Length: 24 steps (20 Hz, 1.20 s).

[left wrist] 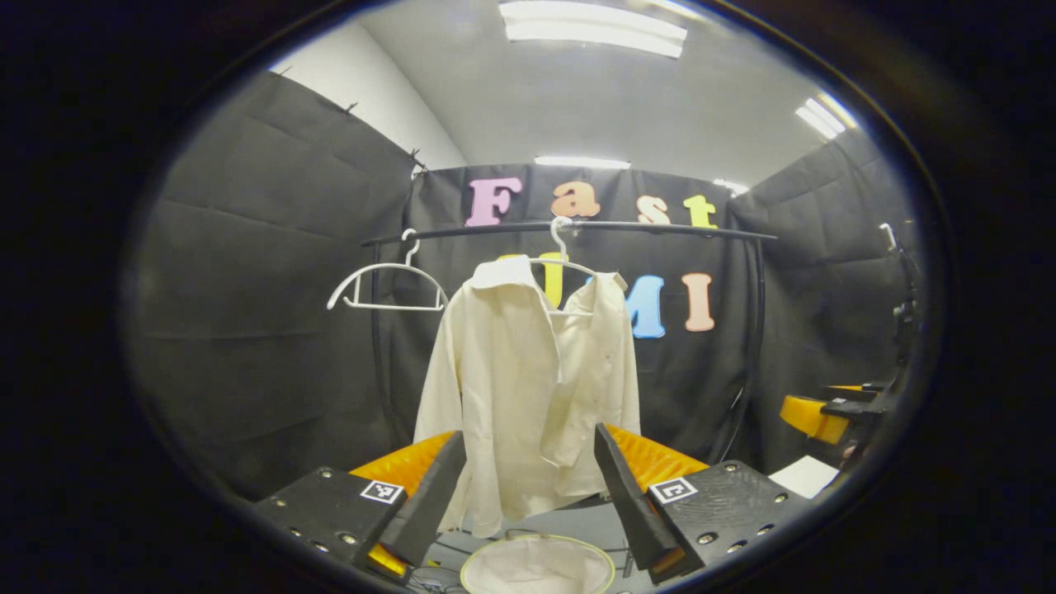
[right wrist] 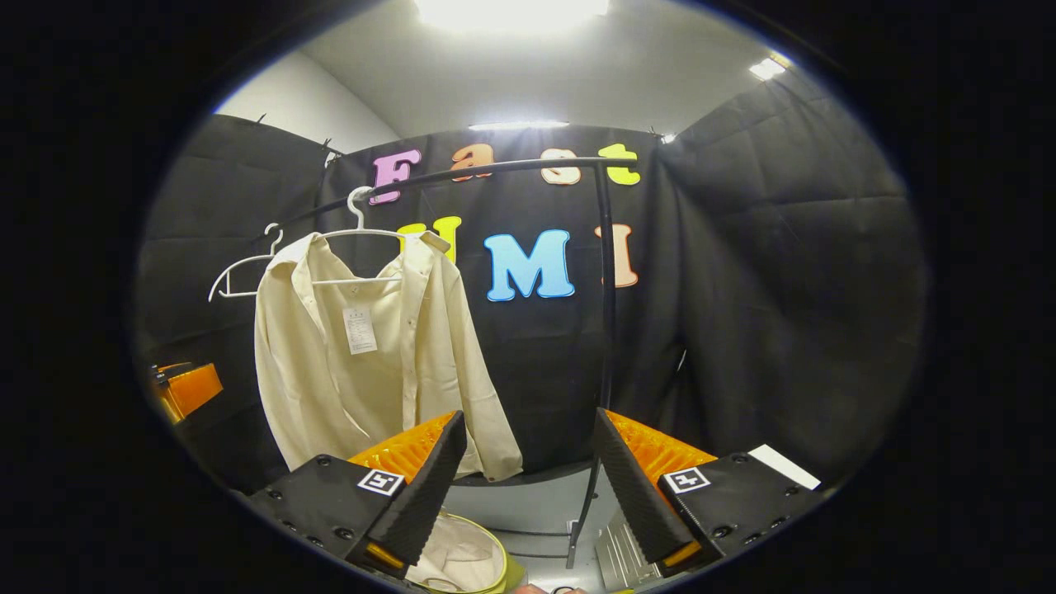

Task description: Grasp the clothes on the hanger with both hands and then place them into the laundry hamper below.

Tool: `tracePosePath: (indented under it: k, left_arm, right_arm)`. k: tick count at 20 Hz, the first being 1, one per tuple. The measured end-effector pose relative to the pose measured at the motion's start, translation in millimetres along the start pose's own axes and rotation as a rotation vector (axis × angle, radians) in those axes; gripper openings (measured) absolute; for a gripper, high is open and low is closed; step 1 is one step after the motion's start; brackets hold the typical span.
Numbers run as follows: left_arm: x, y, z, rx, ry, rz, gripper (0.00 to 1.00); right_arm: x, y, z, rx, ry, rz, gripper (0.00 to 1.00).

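A cream shirt (left wrist: 528,388) hangs on a white hanger (left wrist: 561,252) from the black rail (left wrist: 577,227); in the right gripper view the same shirt (right wrist: 363,363) hangs to the left. Below it sits the laundry hamper (left wrist: 536,565) with a pale rim, seen also at the bottom of the right gripper view as the hamper (right wrist: 462,561). My left gripper (left wrist: 528,487) is open, a way short of the shirt and facing it. My right gripper (right wrist: 528,478) is open too, pointing right of the shirt at the rack's upright post (right wrist: 606,330). Nothing is held.
An empty white hanger (left wrist: 384,285) hangs on the rail left of the shirt. The other gripper (left wrist: 825,412) shows at the right edge of the left gripper view, and at the left edge (right wrist: 186,388) of the right gripper view. Black cloth walls enclose the booth.
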<state>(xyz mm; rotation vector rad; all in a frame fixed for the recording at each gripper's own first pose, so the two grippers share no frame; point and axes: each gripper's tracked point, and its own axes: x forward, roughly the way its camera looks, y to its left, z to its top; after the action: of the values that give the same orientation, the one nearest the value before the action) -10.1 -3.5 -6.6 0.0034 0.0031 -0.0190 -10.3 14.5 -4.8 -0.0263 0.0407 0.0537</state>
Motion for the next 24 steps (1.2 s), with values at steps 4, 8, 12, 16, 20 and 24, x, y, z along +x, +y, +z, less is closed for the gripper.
tracePosePath:
  k: [4,8,12,16,20,24]
  left_arm:
    - [1.5,-3.3,11.0,-0.028,-0.026,0.000,0.92]
    - [48.1,-7.5,20.2,-0.062,-0.035,0.011,0.92]
    - [81.7,-11.8,37.4,-0.039,-0.042,0.039,0.91]
    - [115.9,-18.1,53.0,-0.016,-0.053,0.073,0.90]
    - [153.4,-22.0,61.2,0.001,-0.052,0.117,0.92]
    - [184.7,-13.9,72.7,0.031,-0.072,0.190,0.90]
  right_arm:
    - [9.2,-4.4,17.9,-0.017,-0.027,-0.007,0.98]
    - [34.3,-9.4,27.7,-0.020,-0.037,-0.006,0.98]
    - [63.2,-12.6,28.9,-0.012,-0.033,0.001,0.98]
    - [89.2,-16.8,21.8,0.017,-0.024,0.016,0.98]
    - [119.2,-11.8,12.2,0.023,-0.007,0.070,0.98]
    - [149.8,-18.9,0.8,0.019,0.013,0.099,0.98]
